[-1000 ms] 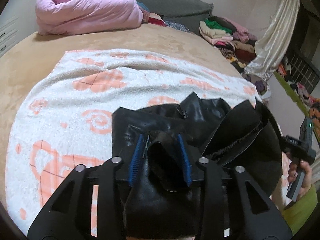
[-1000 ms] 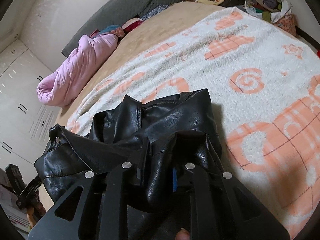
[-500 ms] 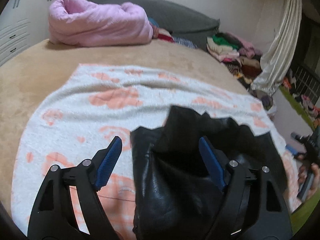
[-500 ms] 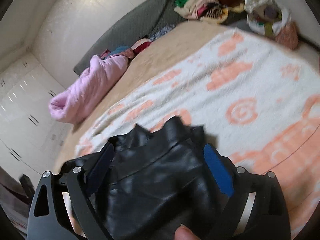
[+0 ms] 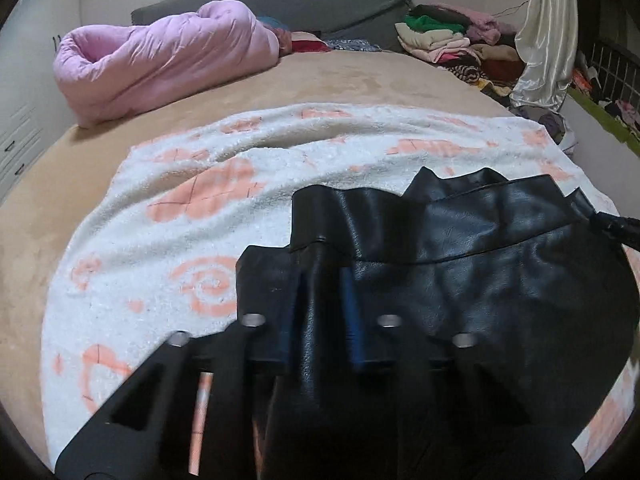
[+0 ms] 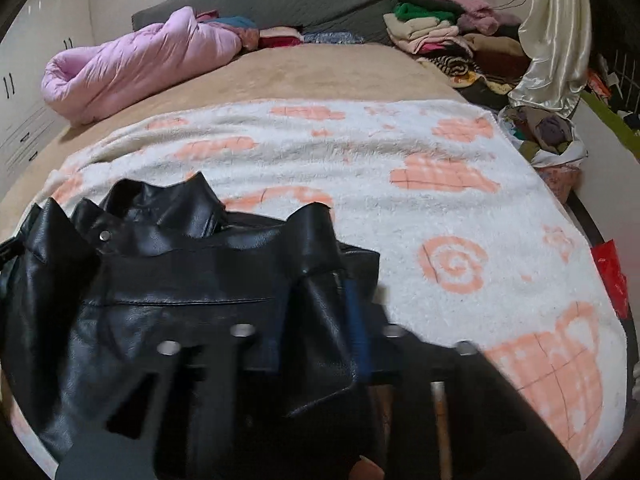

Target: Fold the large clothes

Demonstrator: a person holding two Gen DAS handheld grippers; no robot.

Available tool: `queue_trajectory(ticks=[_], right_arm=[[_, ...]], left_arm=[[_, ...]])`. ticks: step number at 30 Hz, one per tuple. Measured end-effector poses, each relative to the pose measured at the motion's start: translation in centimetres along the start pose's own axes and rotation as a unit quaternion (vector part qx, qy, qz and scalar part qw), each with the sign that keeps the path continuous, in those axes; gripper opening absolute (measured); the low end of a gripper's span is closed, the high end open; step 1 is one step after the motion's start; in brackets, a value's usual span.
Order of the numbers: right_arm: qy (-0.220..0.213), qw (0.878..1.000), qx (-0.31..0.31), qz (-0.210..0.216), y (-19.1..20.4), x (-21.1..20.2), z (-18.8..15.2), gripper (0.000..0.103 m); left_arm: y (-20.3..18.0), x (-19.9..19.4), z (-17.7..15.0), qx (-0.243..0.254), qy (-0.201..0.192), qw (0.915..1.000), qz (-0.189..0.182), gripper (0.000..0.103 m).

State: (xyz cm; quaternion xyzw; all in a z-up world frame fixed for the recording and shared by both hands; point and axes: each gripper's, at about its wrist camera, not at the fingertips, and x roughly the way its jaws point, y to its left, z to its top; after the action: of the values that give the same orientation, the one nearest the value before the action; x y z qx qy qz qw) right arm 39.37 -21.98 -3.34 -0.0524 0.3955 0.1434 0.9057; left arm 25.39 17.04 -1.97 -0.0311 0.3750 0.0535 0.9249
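Both my grippers have just closed on the jacket [image 5: 460,280]: the left gripper [image 5: 320,312] pinches a fold at its left edge, the right gripper [image 6: 320,320] a fold at its right edge. The jacket lies on the blanket [image 6: 400,152] over the bed [image 5: 340,76].

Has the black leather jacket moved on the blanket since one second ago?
Yes. The black leather jacket, bunched before, now lies spread flatter and wider across the white-and-orange blanket.
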Motion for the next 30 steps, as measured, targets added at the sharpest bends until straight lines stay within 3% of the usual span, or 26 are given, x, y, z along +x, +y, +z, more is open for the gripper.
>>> queue_trajectory(ticks=[4,8,12,17,21,30], right_arm=[[-0.046,0.997,0.053,0.027,-1.7,-3.2,1.3,0.016],[-0.084,0.983,0.143,0.076,-4.4,-5.0,3.3,0.015],[-0.074,0.98,0.174,0.07,-4.8,-2.9,4.2,0.015],[-0.039,0.983,0.173,0.042,-4.6,1.1,4.2,0.014],[0.004,0.986,0.164,0.016,-4.2,4.3,2.5,0.016],[0.013,0.983,0.181,0.02,-4.9,5.1,1.4,0.023]], left_arm=[[1.5,-1.8,1.2,-0.031,-0.019,0.999,-0.024,0.001],[3.2,-3.4,3.4,-0.067,-0.043,0.9952,-0.056,0.001],[3.4,-1.8,4.4,-0.068,-0.044,0.9958,-0.044,0.001],[2.9,2.4,3.8,-0.046,-0.009,0.9988,-0.012,0.001],[3.5,4.4,2.4,-0.055,0.022,0.9982,-0.01,0.004],[3.9,4.9,1.3,-0.068,0.027,0.9973,-0.012,0.009]])
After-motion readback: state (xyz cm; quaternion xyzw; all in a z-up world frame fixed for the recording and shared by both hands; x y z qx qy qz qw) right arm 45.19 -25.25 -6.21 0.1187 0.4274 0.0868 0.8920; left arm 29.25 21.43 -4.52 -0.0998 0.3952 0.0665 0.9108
